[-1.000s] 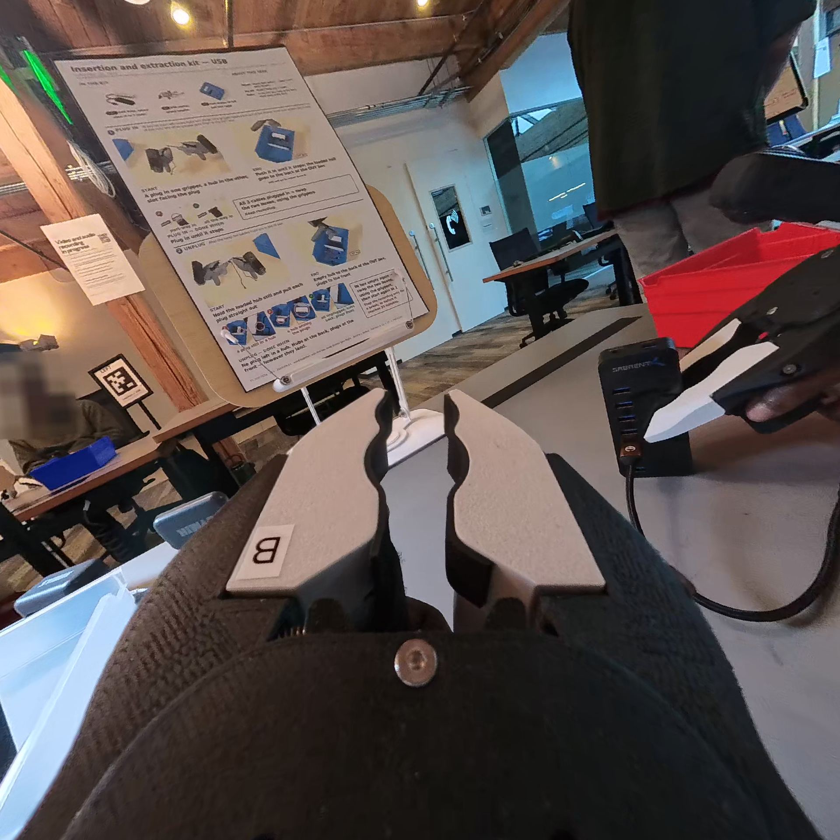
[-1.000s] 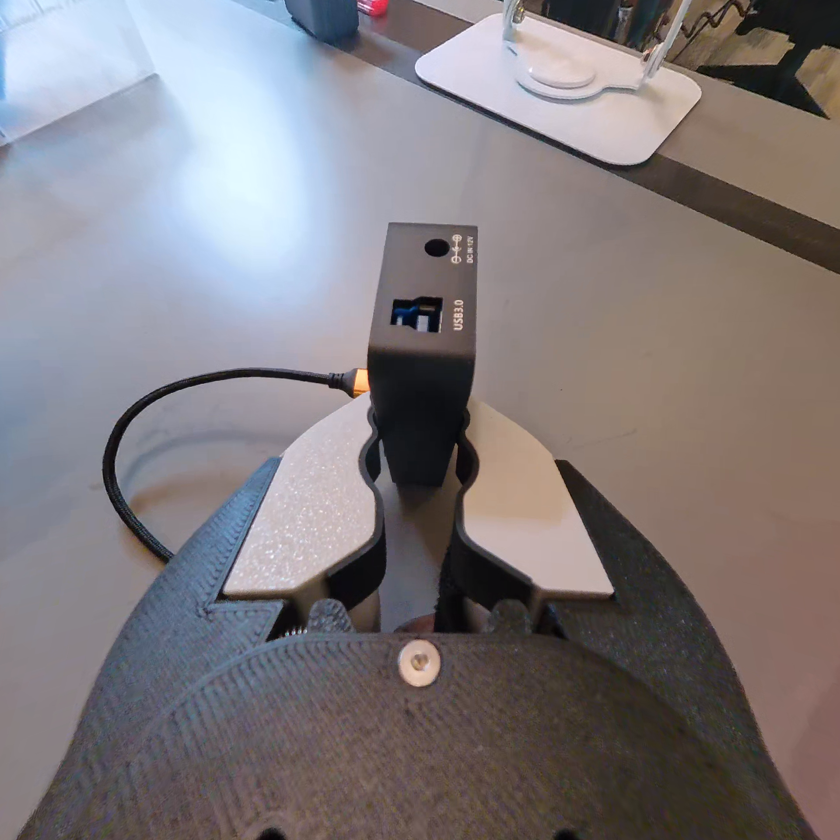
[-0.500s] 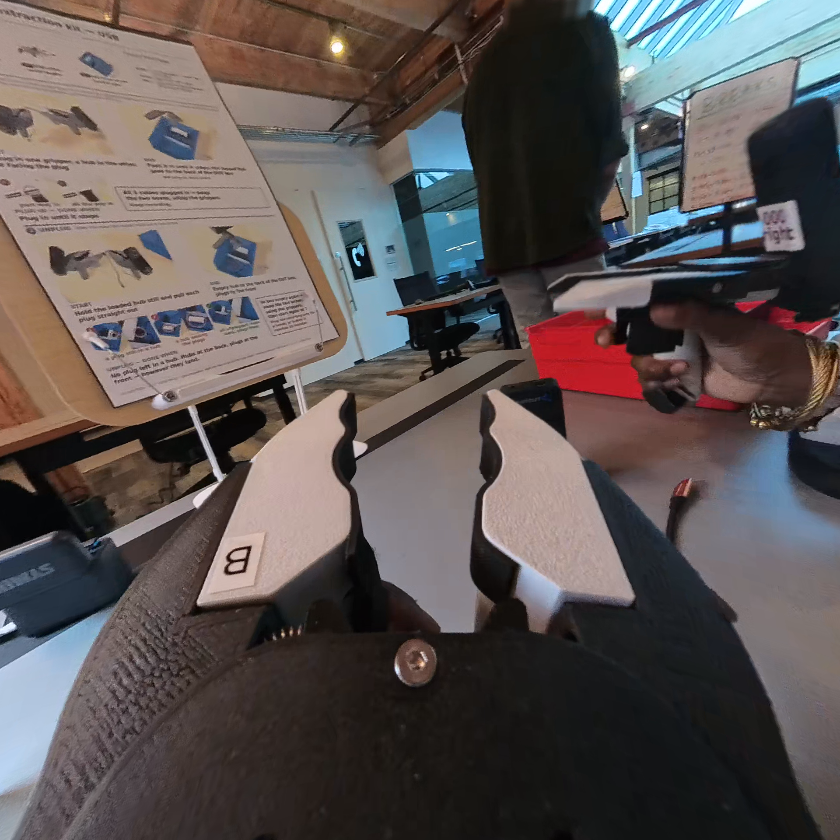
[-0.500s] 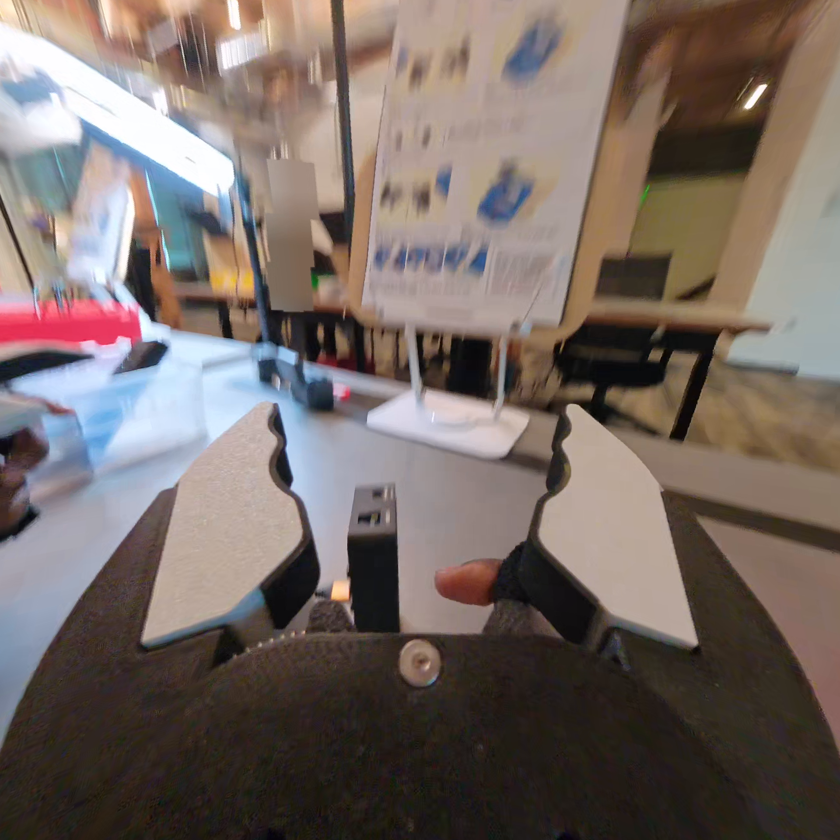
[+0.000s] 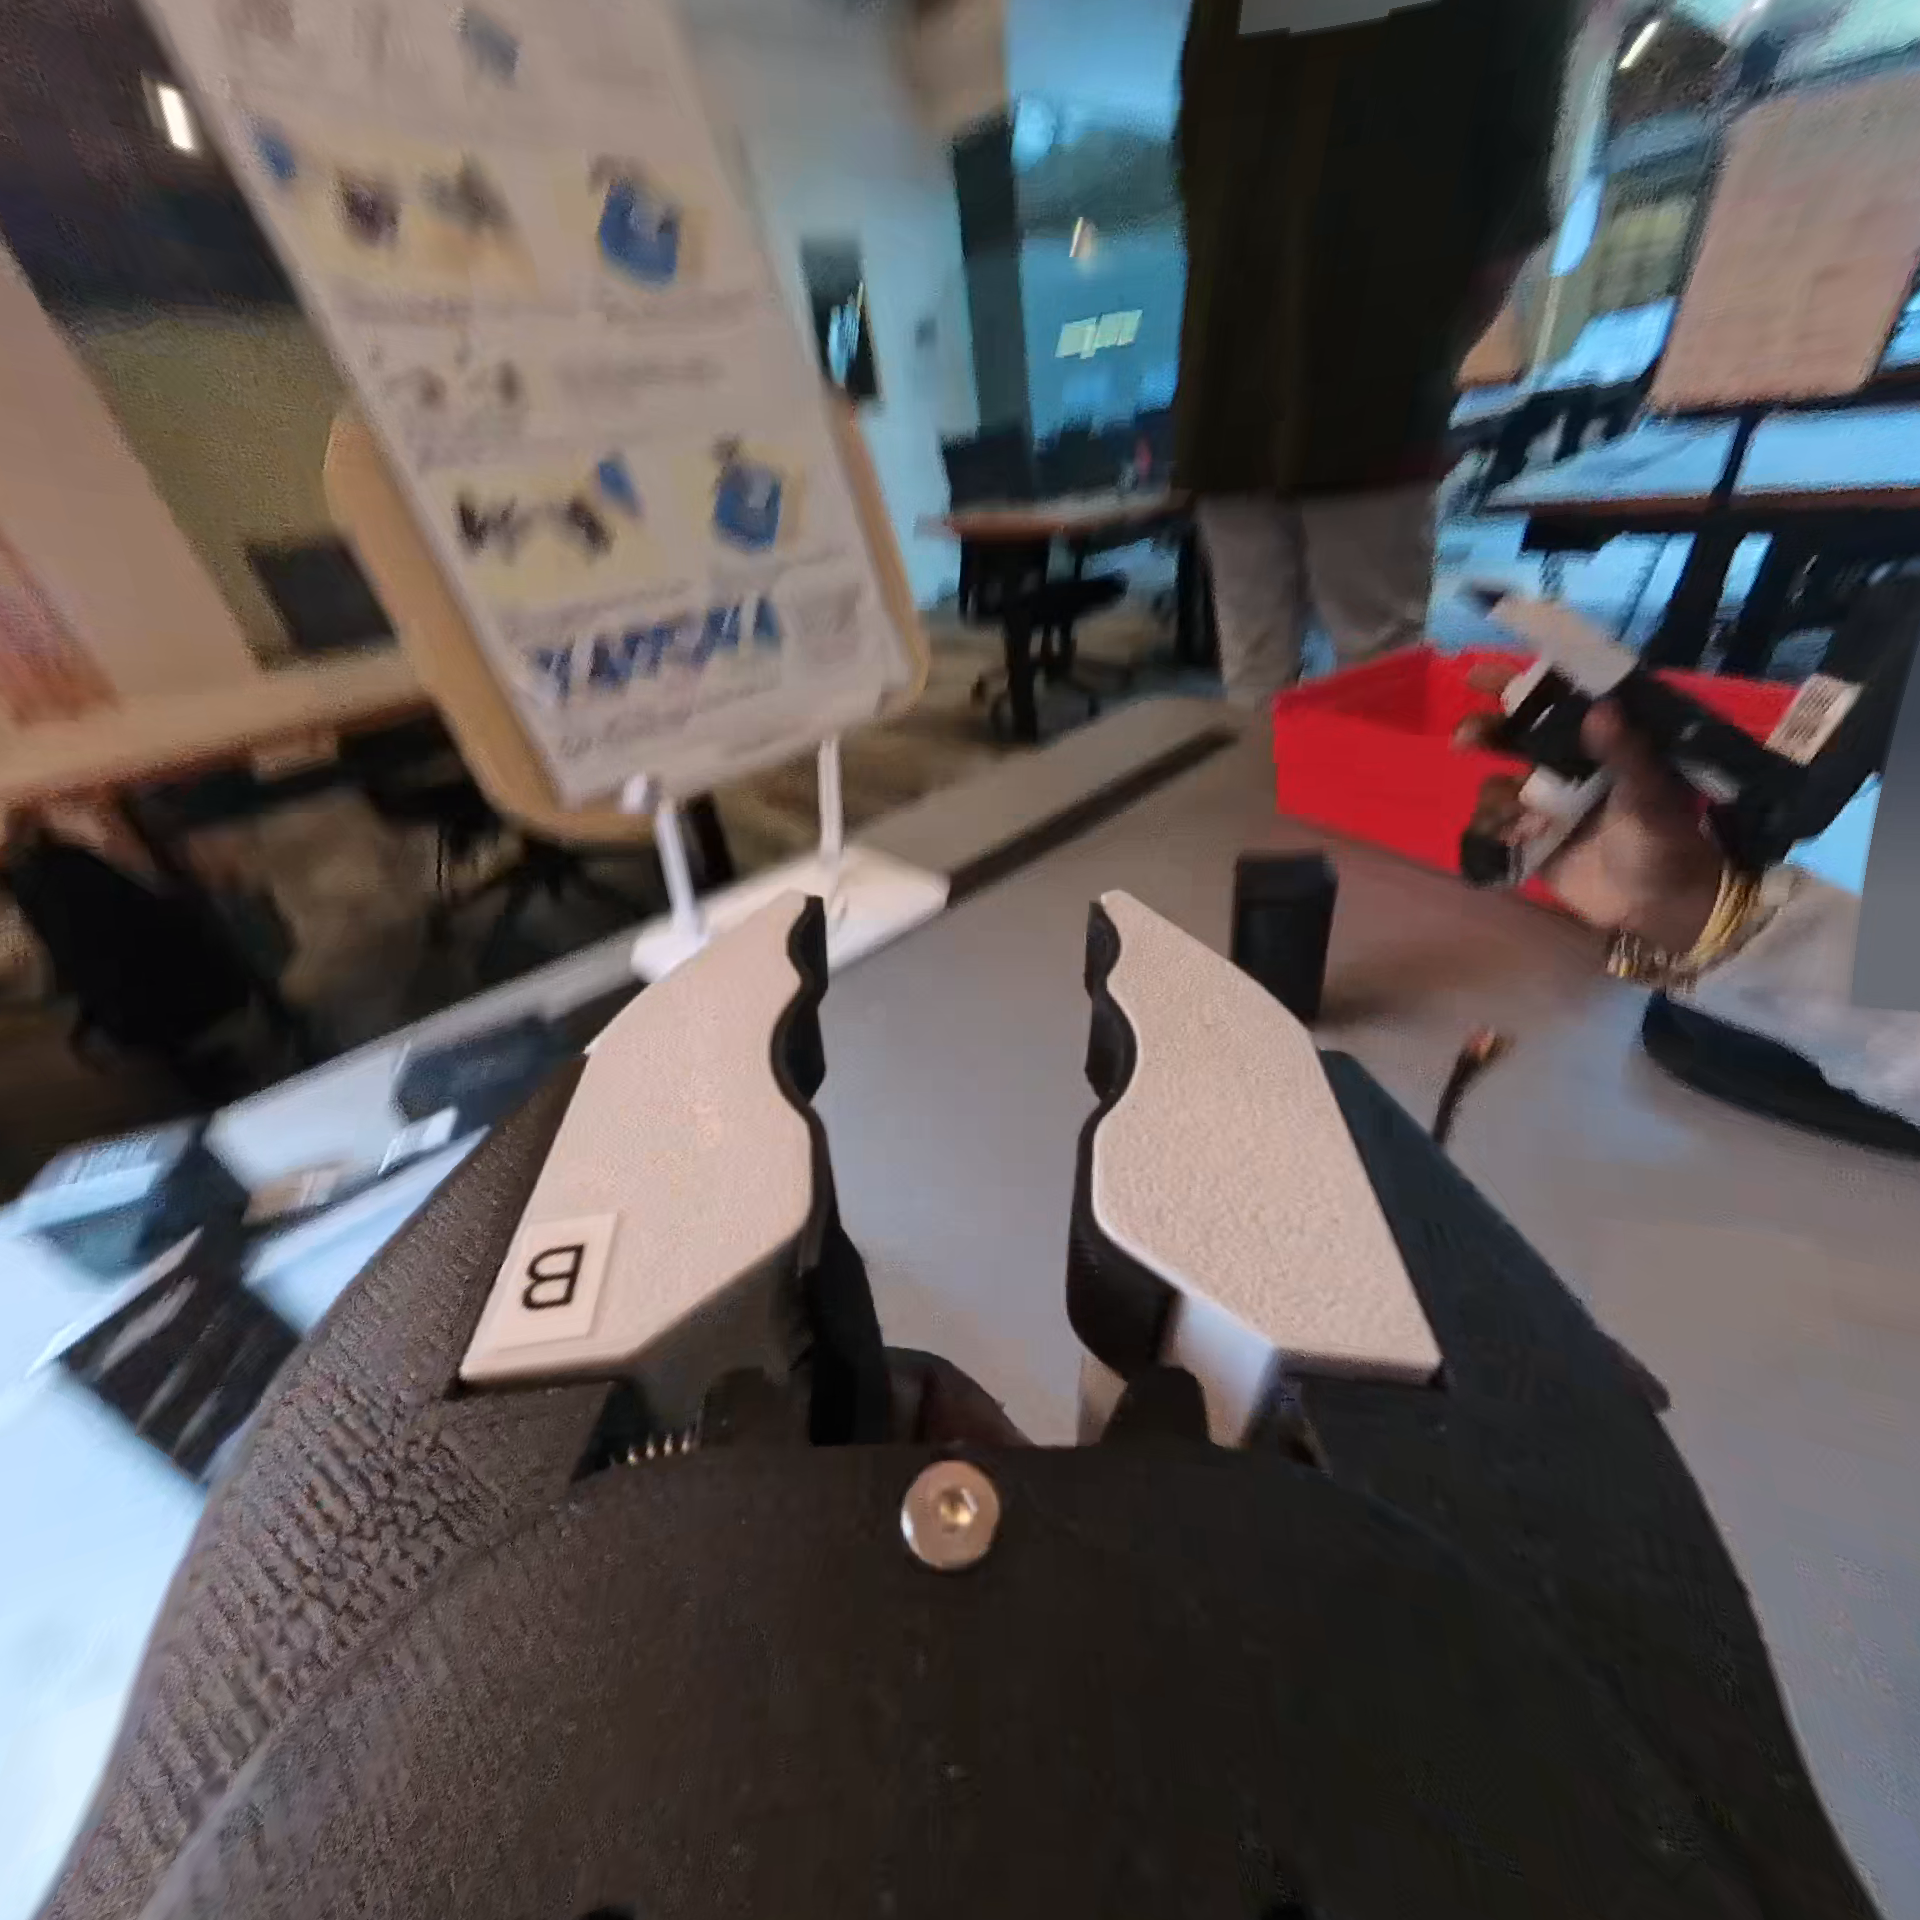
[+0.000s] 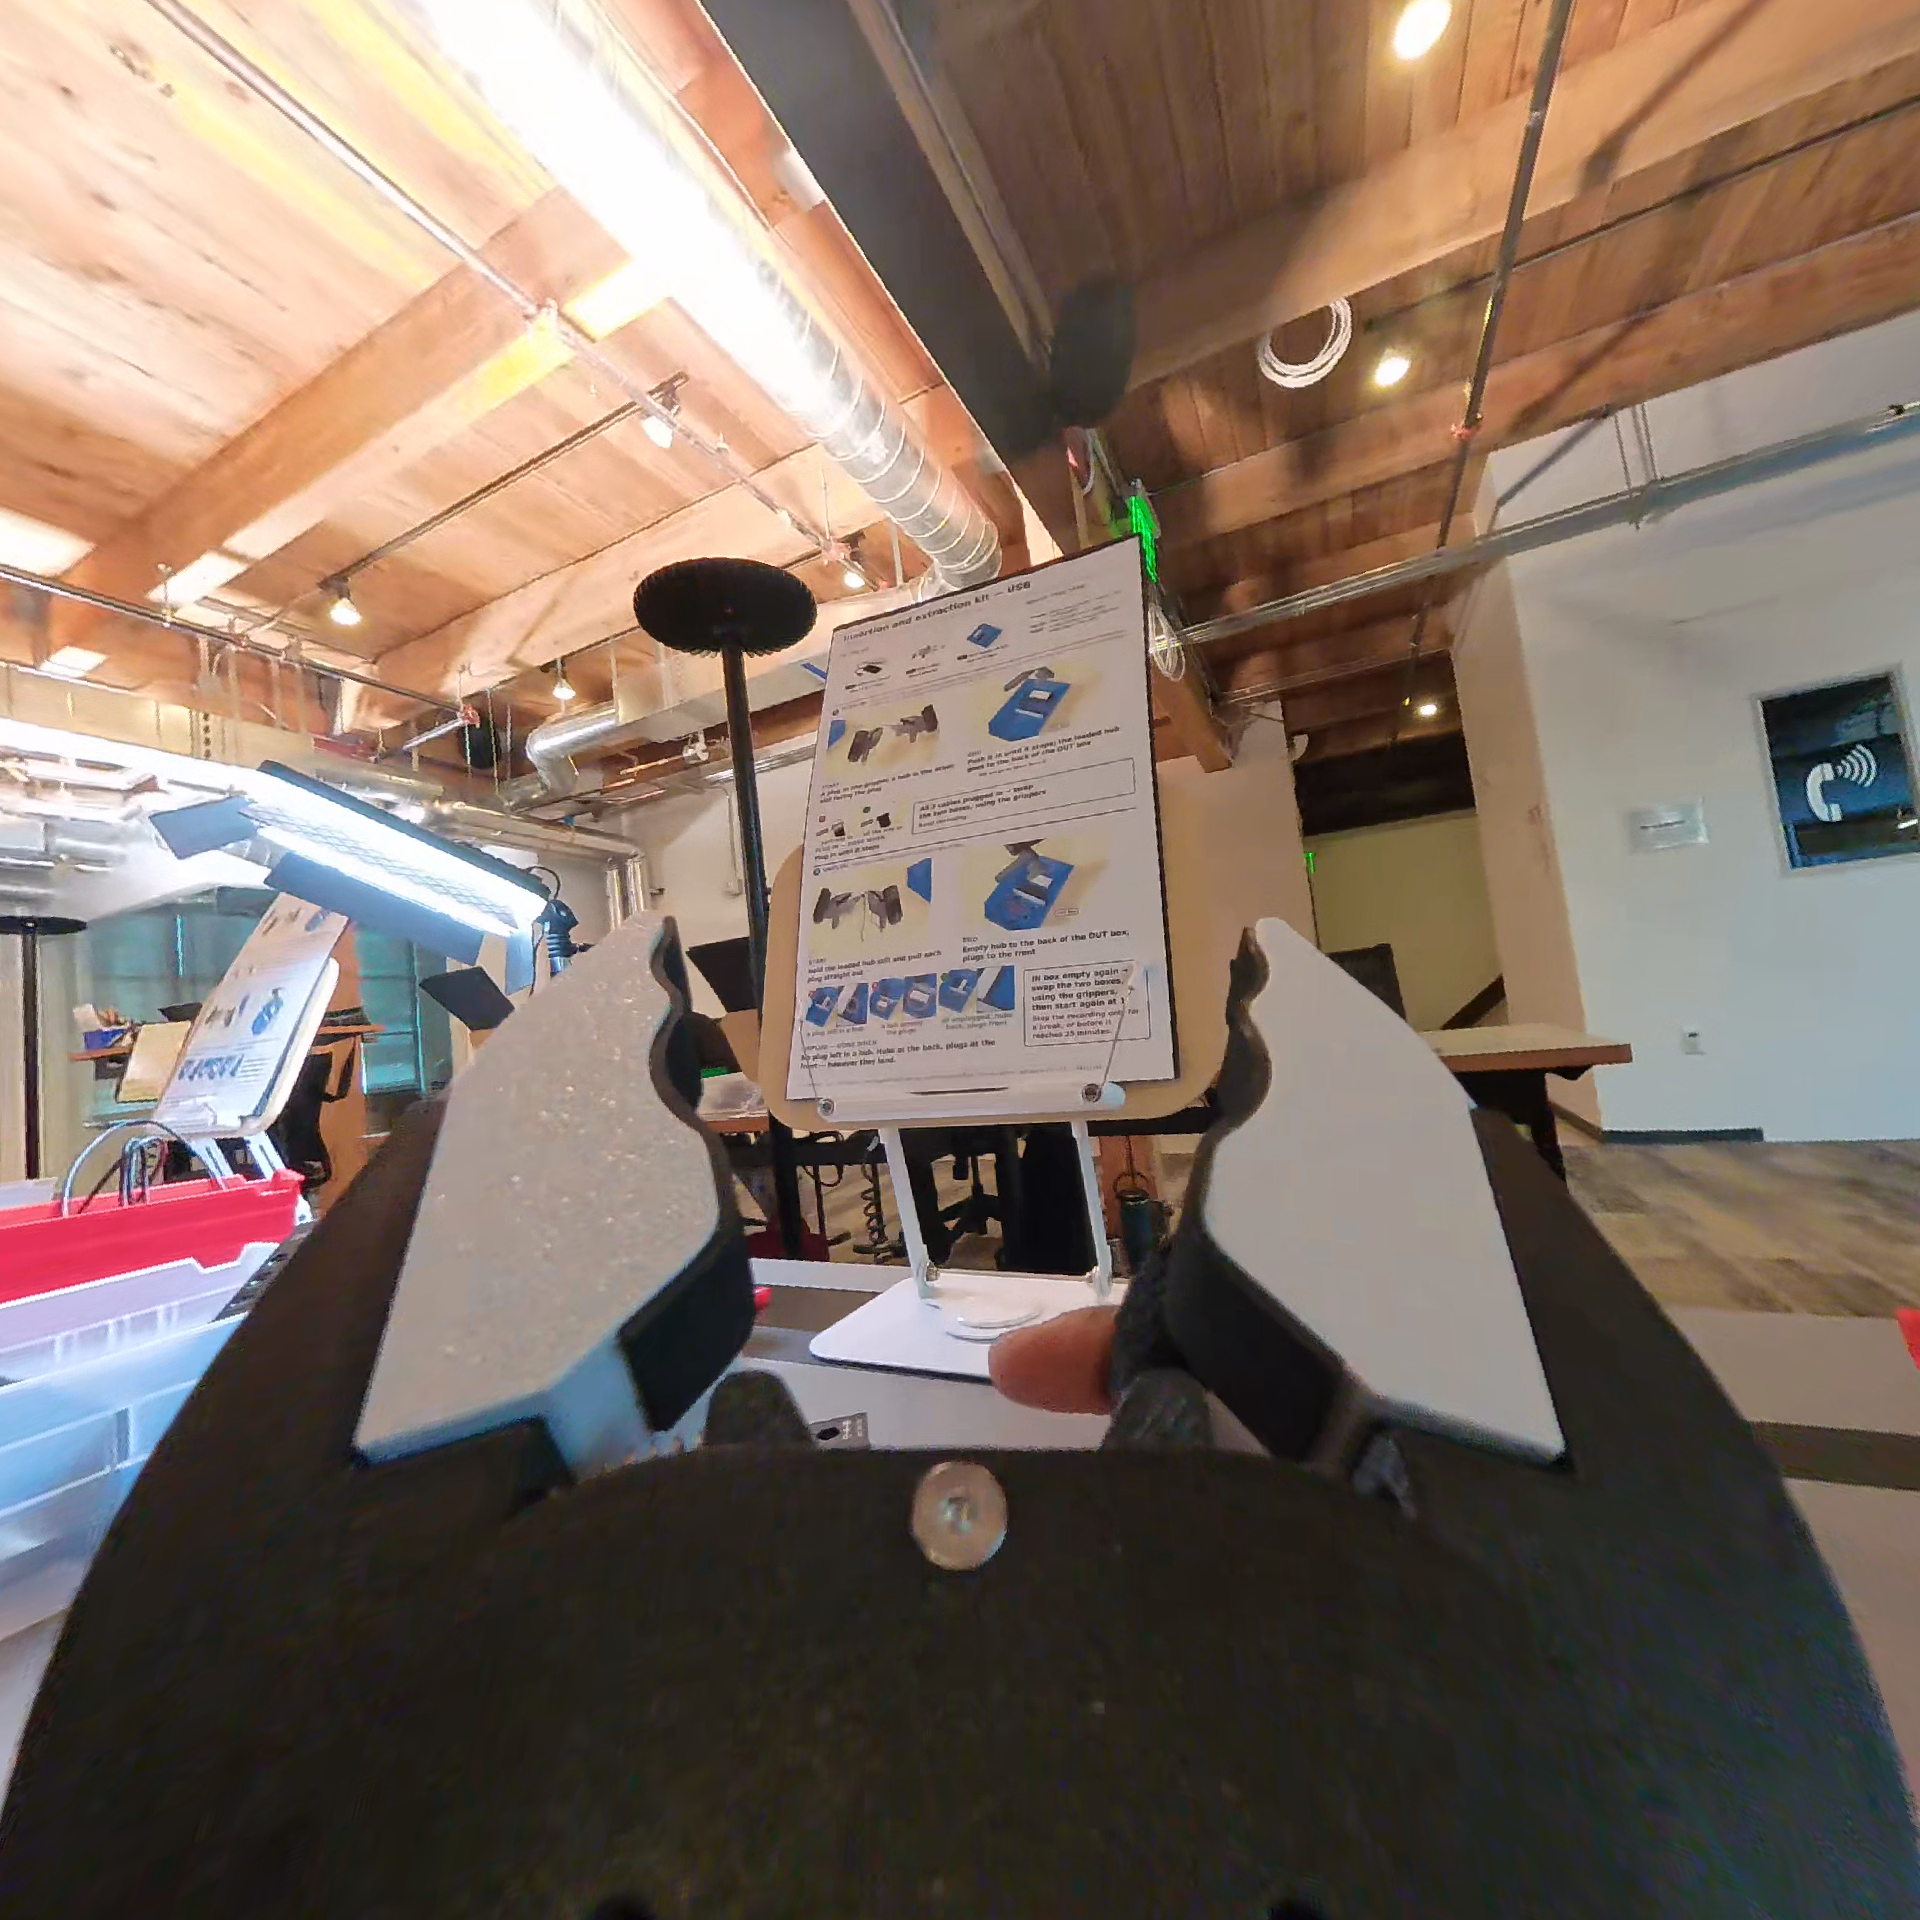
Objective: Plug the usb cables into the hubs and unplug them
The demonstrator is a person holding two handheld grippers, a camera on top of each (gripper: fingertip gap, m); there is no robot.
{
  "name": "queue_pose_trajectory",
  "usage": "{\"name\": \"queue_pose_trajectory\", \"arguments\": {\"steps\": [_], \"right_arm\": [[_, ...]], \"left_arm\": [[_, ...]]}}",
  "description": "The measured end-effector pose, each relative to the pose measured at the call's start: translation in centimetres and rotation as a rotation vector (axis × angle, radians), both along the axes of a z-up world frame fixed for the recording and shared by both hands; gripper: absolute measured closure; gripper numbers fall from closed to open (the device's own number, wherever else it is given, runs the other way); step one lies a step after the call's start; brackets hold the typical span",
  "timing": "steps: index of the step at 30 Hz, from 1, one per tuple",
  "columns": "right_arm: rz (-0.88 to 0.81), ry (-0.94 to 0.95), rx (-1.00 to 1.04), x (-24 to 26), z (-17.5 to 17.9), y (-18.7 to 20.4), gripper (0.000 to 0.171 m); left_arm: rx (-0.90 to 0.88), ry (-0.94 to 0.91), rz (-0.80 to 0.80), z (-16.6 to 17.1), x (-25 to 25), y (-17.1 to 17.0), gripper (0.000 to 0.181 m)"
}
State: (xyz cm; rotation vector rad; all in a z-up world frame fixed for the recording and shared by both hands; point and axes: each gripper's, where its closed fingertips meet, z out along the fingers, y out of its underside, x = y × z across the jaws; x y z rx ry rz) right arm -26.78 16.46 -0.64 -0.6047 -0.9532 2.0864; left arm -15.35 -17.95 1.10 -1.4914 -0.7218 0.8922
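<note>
The left gripper (image 5: 951, 935) stood with a moderate gap between its jaws and held nothing. The black hub (image 5: 1283, 940) stood upright on the grey table (image 5: 1558, 1226), beyond the jaws and a little to the right, apart from them. Near it on the right lay the orange-tipped cable end (image 5: 1473, 1049), unplugged. Only this view showed them. The right gripper (image 6: 956, 945) was spread wide and empty, lifted towards the instruction board (image 6: 987, 883); a fingertip (image 6: 1049, 1371) showed at its base.
</note>
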Motion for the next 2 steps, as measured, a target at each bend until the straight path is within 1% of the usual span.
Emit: {"name": "queue_pose_trajectory", "arguments": {"steps": [1,2], "right_arm": [[0.003,0.001,0.003,0.0,0.0,-0.1,0.073],[0.002,0.006,0.009,0.1,0.0,-0.2,0.073]], "left_arm": [[-0.019,-0.095,0.043,-1.0,0.4,-2.6,0.132],[-0.042,-0.201,0.138,-2.6,0.5,-5.6,0.133]]}}
